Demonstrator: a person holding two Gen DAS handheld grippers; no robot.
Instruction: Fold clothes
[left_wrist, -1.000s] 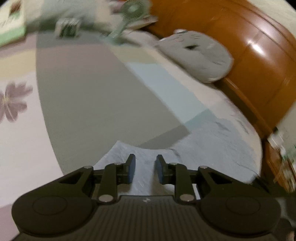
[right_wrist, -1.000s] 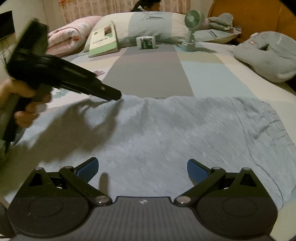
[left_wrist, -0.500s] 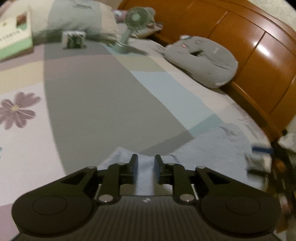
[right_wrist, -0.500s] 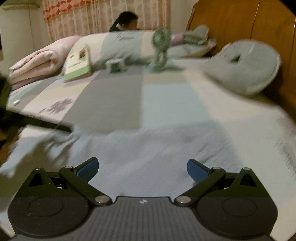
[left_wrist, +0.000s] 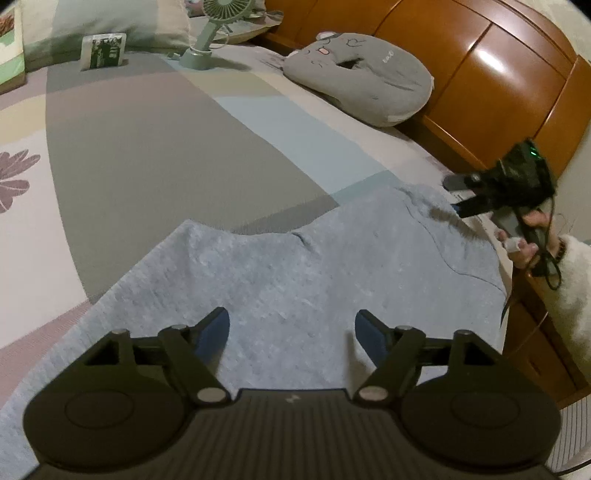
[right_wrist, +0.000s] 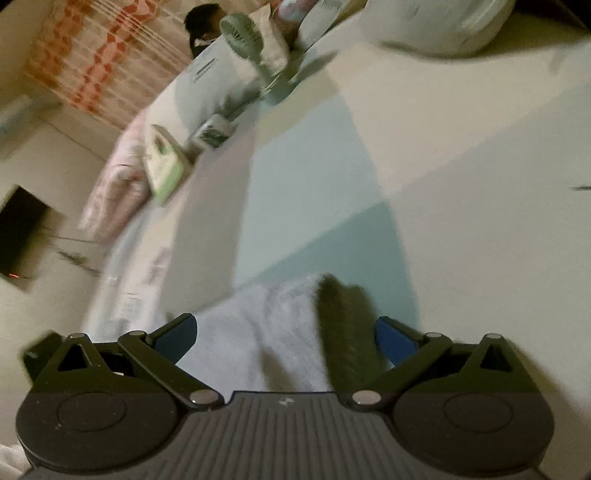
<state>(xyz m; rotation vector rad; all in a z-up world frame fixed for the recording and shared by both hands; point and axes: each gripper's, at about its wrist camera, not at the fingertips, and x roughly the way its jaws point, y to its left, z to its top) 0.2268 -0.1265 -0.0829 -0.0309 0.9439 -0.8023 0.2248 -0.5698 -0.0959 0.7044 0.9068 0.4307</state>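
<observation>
A: What has changed since a second ago?
B: The left gripper (left_wrist: 291, 332), then pinched on the edge of the grey-blue garment (left_wrist: 314, 280), is opening its jaws; cloth lies under them, none between the pads. The right gripper (right_wrist: 284, 339) has swung to the garment's far right end, beside the wooden headboard (left_wrist: 480, 74), its view now tilted and blurred.

A: And its jaws?
B: Wide apart over a garment corner (right_wrist: 266, 325), gripping nothing.

A: Where does the garment lie?
B: Spread flat on the patchwork bedspread (left_wrist: 147, 147), at the near edge.

A: What surrounds it?
B: Beyond the garment: a grey plush cushion (left_wrist: 362, 74) against the headboard, a green desk fan (left_wrist: 207, 33), a small box (left_wrist: 103, 50), a pillow (left_wrist: 110, 18). A hand (left_wrist: 528, 240) in a white fleecy sleeve (left_wrist: 569, 295) holds the right gripper.
</observation>
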